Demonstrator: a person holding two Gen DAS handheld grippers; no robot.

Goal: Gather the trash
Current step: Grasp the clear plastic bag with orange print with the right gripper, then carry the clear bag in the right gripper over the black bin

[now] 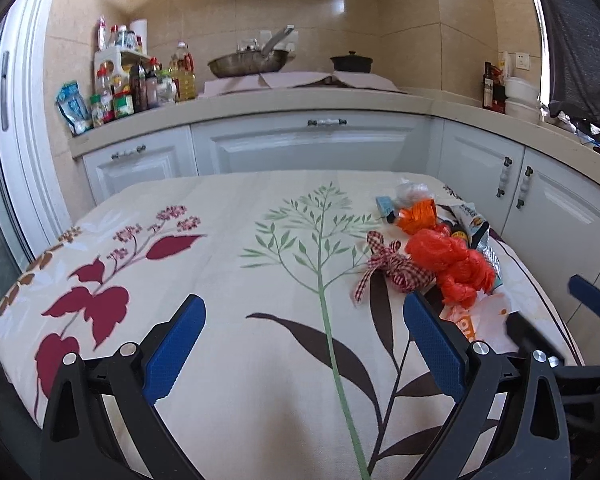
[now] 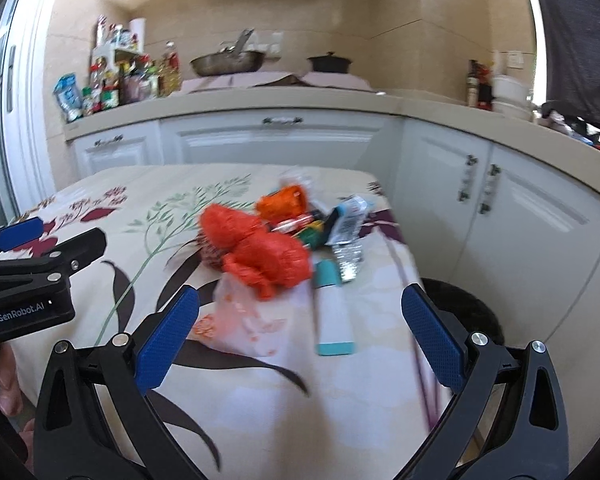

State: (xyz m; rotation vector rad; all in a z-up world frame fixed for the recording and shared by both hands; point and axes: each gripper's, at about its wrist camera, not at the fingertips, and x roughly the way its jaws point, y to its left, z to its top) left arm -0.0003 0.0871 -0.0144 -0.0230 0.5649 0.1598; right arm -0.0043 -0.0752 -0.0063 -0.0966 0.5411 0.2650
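Both pairs of jaws stand wide apart and hold nothing: the left gripper [image 1: 304,332] hangs over bare floral tablecloth [image 1: 228,240], the right gripper [image 2: 300,332] over the near edge of the litter. Between the right gripper's blue pads [image 2: 168,340] lie a crumpled white wrapper with orange print [image 2: 240,320] and a white tube with a teal cap [image 2: 334,320], neither of them touched. Just beyond sits the main heap: a wadded red plastic bag [image 2: 260,248], an orange foil packet [image 2: 282,200], a silver foil wrapper [image 2: 350,256] and smaller scraps too blurred to name. The left wrist view adds a red-checked ribbon [image 1: 384,264] at the heap's left flank.

The step in hand appears to be the first pick. The soft bag would likely take a firm pinch on its bulk; the tube looks better gripped across its width, so it does not roll toward the edge.

The trash crowds the counter's right side, close to where the cloth drops away. Below that edge a dark round container [image 2: 464,312], possibly the bin, sits before the white cabinet doors [image 2: 520,216]. Open cloth spreads to the left, giving the left gripper free room; the two tools hang close together, so crossing paths is a risk
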